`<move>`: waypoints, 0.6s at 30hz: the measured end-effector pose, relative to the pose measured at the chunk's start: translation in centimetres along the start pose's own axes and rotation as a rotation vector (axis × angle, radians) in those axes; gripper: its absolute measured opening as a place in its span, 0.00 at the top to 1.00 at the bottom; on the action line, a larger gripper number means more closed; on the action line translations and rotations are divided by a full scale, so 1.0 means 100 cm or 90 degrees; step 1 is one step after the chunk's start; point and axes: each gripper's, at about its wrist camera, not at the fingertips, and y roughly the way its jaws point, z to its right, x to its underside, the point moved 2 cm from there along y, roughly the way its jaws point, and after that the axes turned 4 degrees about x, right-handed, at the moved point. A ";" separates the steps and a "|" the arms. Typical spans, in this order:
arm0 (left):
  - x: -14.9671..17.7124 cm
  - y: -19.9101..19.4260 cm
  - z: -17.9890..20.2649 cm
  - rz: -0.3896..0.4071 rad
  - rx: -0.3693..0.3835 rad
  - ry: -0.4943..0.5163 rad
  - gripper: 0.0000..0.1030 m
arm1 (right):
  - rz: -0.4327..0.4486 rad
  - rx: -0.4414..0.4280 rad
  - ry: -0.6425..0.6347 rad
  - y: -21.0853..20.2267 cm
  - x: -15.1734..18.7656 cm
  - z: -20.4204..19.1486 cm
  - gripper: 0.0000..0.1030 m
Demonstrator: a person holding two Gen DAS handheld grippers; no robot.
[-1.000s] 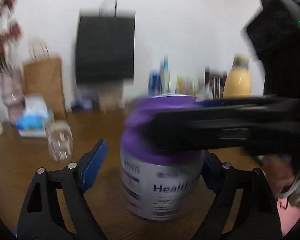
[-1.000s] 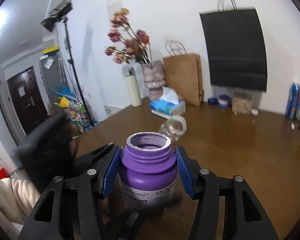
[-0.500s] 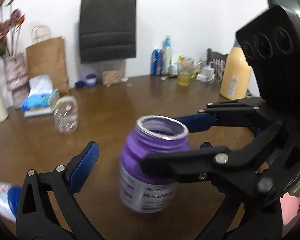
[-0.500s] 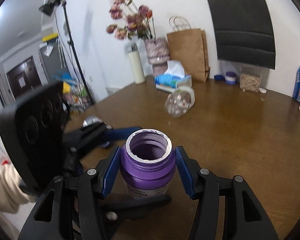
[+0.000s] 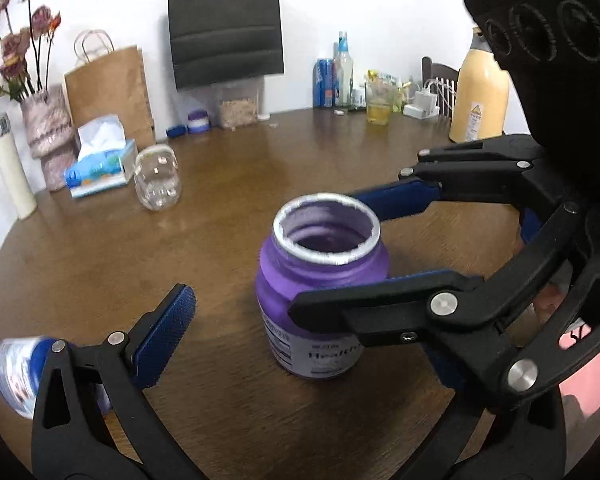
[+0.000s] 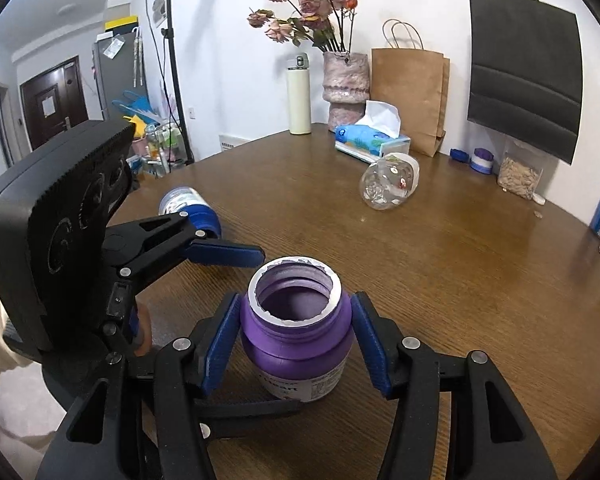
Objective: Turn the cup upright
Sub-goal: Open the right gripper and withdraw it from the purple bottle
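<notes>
The purple jar (image 6: 296, 336) stands upright on the brown counter (image 6: 460, 264), mouth up, its white rim ragged with foil remnants. My right gripper (image 6: 296, 344) straddles it at shoulder height; the blue pads (image 6: 220, 344) sit just beside the jar's sides, and I cannot tell whether they press on it or stand slightly off. In the left wrist view the same jar (image 5: 324, 292) appears with the right gripper (image 5: 384, 248) reaching in from the right, one finger crossing in front of the label.

My left gripper (image 5: 300, 344) is spread wide, grasping nothing; its one clearly visible blue pad (image 5: 164, 340) stands well apart from the jar. In the right wrist view this left gripper (image 6: 224, 254) comes in from the left, a finger tip ending near the jar's rim.

A blue-capped bottle (image 6: 188, 208) lies on its side behind the left gripper. Farther back, a clear plastic jar (image 6: 388, 186) lies tipped over near a tissue box (image 6: 374, 140). A vase of dried flowers (image 6: 346, 80), a brown paper bag (image 6: 408, 96) and a black bag (image 6: 524, 80) line the wall.
</notes>
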 end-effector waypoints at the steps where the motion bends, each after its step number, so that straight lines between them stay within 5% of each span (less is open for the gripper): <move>1: -0.001 -0.002 0.000 0.005 -0.005 0.005 0.00 | -0.001 -0.005 0.007 -0.001 -0.001 0.001 0.40; 18: 0.005 -0.055 0.010 0.065 -0.055 0.005 0.00 | 0.043 0.028 0.016 -0.053 -0.003 -0.009 0.31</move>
